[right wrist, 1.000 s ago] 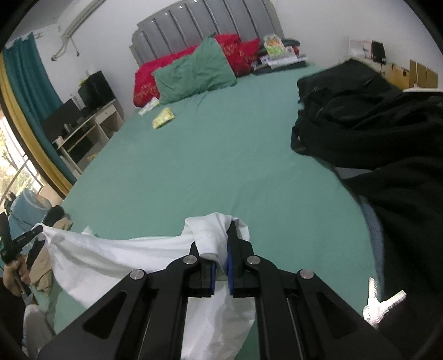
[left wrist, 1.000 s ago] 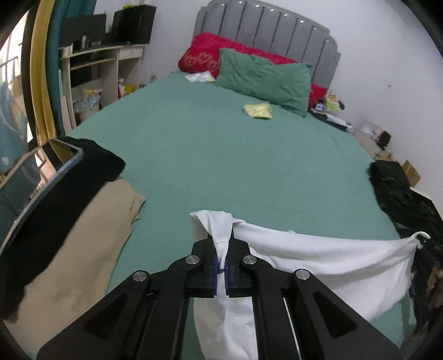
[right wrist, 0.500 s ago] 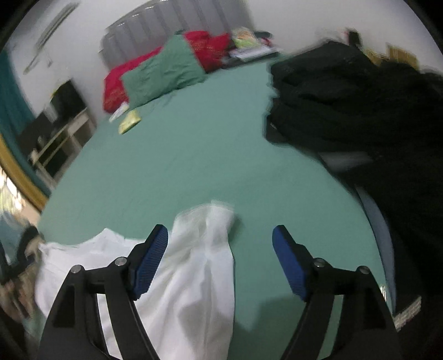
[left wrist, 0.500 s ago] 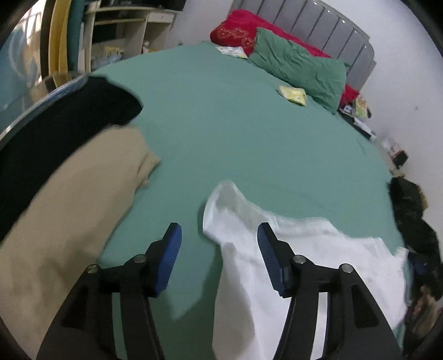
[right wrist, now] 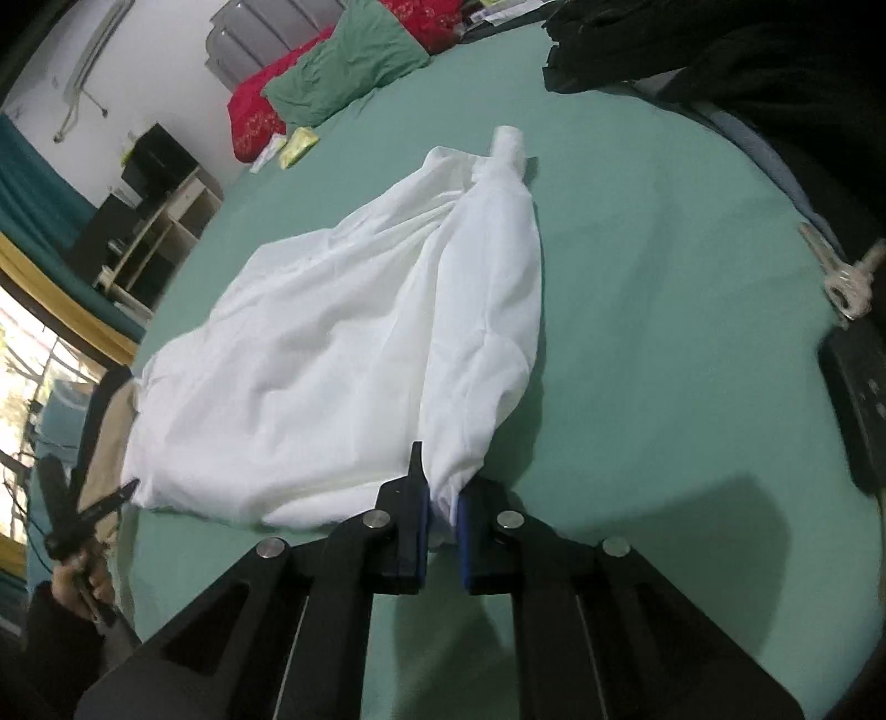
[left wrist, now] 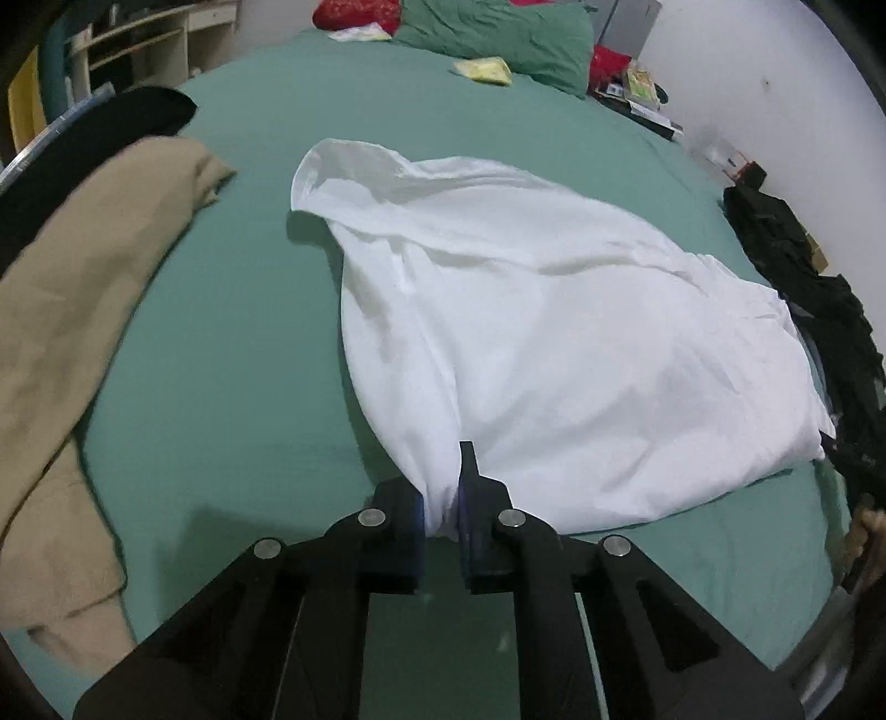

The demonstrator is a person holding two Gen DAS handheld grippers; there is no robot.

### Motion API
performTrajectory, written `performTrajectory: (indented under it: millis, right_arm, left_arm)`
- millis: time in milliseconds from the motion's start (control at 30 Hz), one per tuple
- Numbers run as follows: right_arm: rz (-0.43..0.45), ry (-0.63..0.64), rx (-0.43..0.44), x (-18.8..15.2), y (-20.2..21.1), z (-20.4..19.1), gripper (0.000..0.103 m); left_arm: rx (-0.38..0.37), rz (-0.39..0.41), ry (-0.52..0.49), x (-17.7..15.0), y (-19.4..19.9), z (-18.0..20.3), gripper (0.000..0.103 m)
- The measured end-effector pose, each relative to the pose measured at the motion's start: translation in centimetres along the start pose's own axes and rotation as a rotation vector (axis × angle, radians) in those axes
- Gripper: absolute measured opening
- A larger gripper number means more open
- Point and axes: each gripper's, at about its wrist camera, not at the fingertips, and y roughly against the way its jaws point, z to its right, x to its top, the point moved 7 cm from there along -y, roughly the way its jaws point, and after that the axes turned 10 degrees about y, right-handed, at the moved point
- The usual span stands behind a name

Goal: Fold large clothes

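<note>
Both the left gripper [left wrist: 442, 512] and the right gripper [right wrist: 441, 512] had their fingers pinched on near corners of the rumpled white cotton garment [left wrist: 554, 332] spread across the green bed [left wrist: 232, 343], where thin bunched cloth could slip free when lifted.

You're in home bedroom. Bed [left wrist: 260, 310] with green sheet fills your view. At bed's head: grey padded headboard [right wrist: 260, 41], red pillow [right wrist: 255, 113], green pillow [right wrist: 349, 69]. Left of bed: wooden shelf desk [right wrist: 160, 221], teal curtain [right wrist: 39, 194], window [right wrist: 33, 387]. On bed's edges: beige garment [left wrist: 72, 310], black clothes [left wrist: 803, 277]. Keys [right wrist: 844, 277] lie on bed's right side.
</note>
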Motion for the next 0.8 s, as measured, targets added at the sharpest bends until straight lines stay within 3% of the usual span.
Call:
performTrajectory:
  millis: [300,600,700,800]
  right_arm:
    - [0.019,0.026,-0.04,-2.8,5.4,-1.4,0.007]
    - [-0.047,-0.002,-0.063,-7.6,6.8,-1.7,0.008]
    - [-0.083,0.015,-0.087,-7.7,6.2,-1.9,0.011]
    - [-0.091,-0.006,-0.11,-7.3,6.7,-1.8,0.018]
  left_arm:
    - [-0.015,0.018,0.023,-2.7,6.6,-0.5,0.008]
    - [0.008,-0.082,0.059,-9.4,8.6,-3.1,0.01]
    - [0.003,-0.113,0.096,-9.9,8.2,-3.4,0.013]
    - [0.029,-0.064,0.097,-8.7,9.4,-3.6,0.034]
